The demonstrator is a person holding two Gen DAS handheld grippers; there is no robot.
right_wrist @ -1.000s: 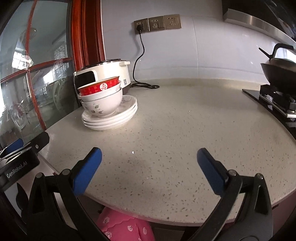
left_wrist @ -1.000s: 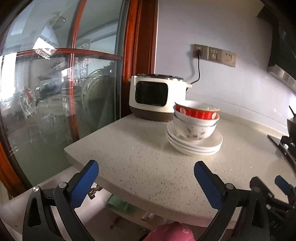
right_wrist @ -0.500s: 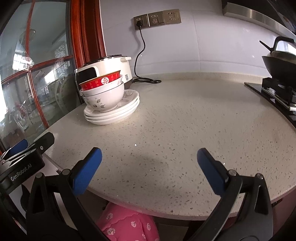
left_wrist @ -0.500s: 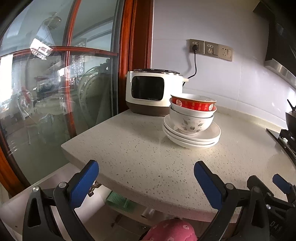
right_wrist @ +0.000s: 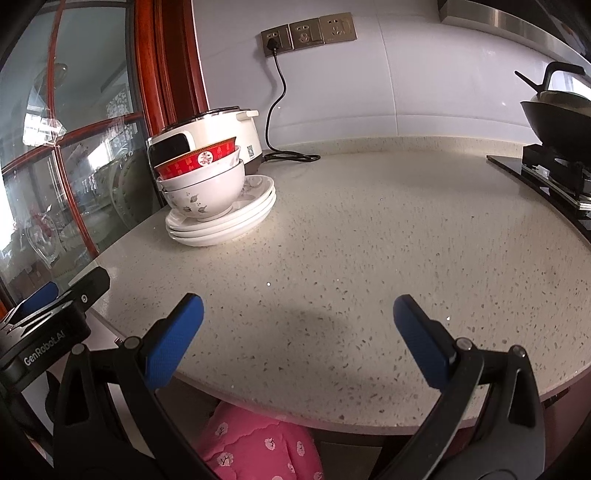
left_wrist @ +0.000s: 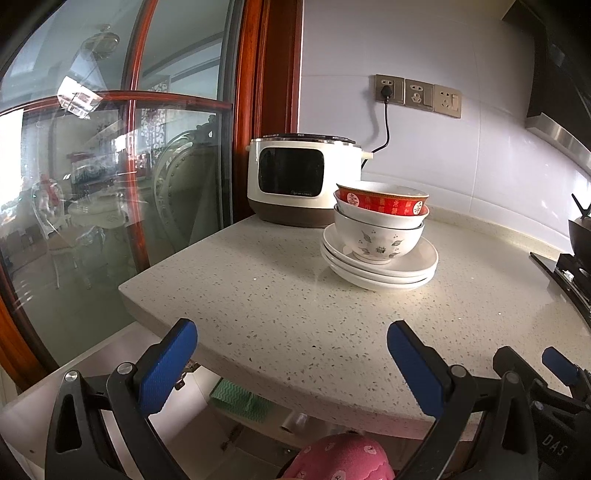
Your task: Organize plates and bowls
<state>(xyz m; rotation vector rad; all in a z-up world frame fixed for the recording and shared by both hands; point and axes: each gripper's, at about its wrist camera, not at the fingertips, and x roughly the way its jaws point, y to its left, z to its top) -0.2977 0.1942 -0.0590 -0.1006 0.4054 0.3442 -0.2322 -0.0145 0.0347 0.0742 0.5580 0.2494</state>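
A stack of white plates (left_wrist: 380, 271) (right_wrist: 221, 225) sits on the speckled counter (left_wrist: 277, 314) (right_wrist: 369, 258). On the plates stands a white bowl with a leaf pattern (left_wrist: 376, 236) (right_wrist: 207, 192). Nested in it are another white bowl and, on top, a red bowl with white characters (left_wrist: 382, 201) (right_wrist: 195, 162). My left gripper (left_wrist: 291, 363) is open and empty at the counter's near edge, short of the stack. My right gripper (right_wrist: 297, 339) is open and empty over the near counter, to the right of the stack.
A white rice cooker (left_wrist: 299, 181) (right_wrist: 210, 133) stands behind the stack, plugged into wall sockets (left_wrist: 417, 96) (right_wrist: 308, 33). A black wok (right_wrist: 557, 114) sits on a stove (right_wrist: 546, 177) at the right. A glass door with a red frame (left_wrist: 129, 166) is on the left.
Both grippers have moved closer to the counter and the stack, which looks larger now. Both stay open and empty.
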